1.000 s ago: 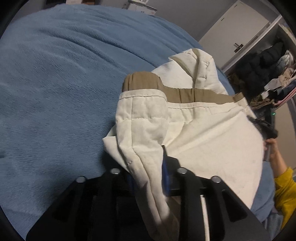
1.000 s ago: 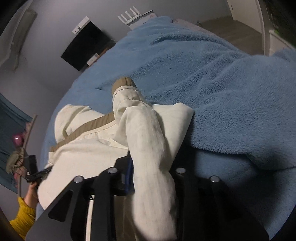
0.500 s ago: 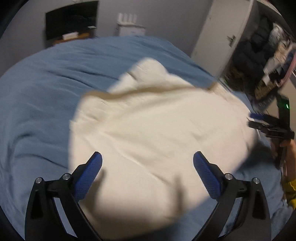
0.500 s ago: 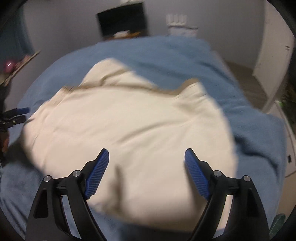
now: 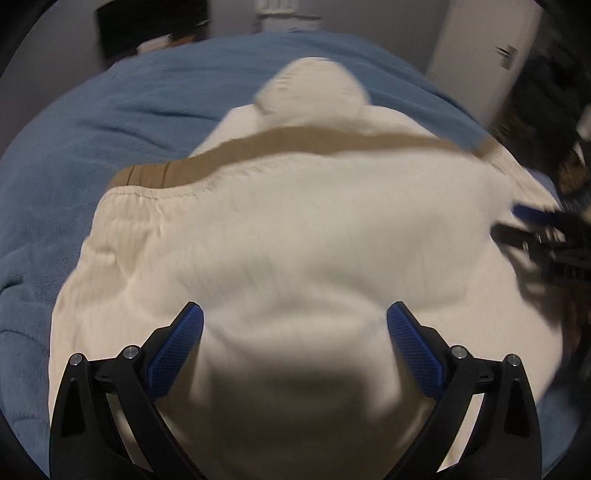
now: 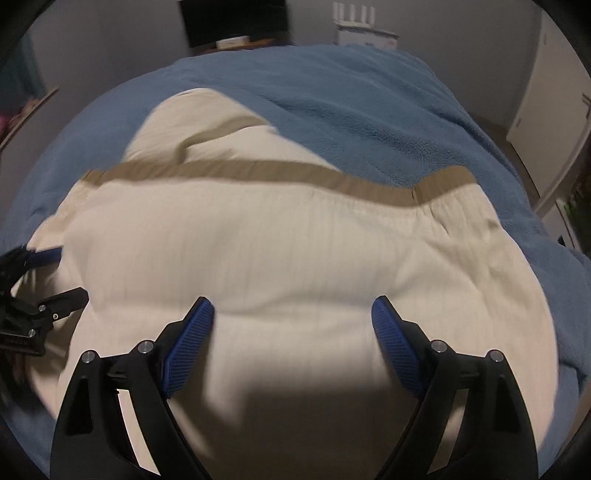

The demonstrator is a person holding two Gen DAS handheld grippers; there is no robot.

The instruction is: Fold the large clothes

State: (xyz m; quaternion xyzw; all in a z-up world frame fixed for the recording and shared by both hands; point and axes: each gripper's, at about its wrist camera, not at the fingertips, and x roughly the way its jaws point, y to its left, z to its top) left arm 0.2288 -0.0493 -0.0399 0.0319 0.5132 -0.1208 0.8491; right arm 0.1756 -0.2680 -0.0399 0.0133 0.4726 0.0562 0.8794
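A cream garment with a tan band along its far edge lies folded on a blue blanket. It also shows in the right wrist view, with the tan band across its far side. My left gripper is open and empty, hovering over the garment's near part. My right gripper is open and empty over the near part too. Each gripper shows at the edge of the other's view: the right one, the left one. Both views are motion-blurred.
The blue blanket covers a bed on all sides of the garment. A dark screen and a white unit stand by the far wall. A white door and shelves of clothes are at the right.
One second ago both grippers were shut on folds of the garment. They have let go and opened, and the garment now lies flat; both grippers have pulled back above it.
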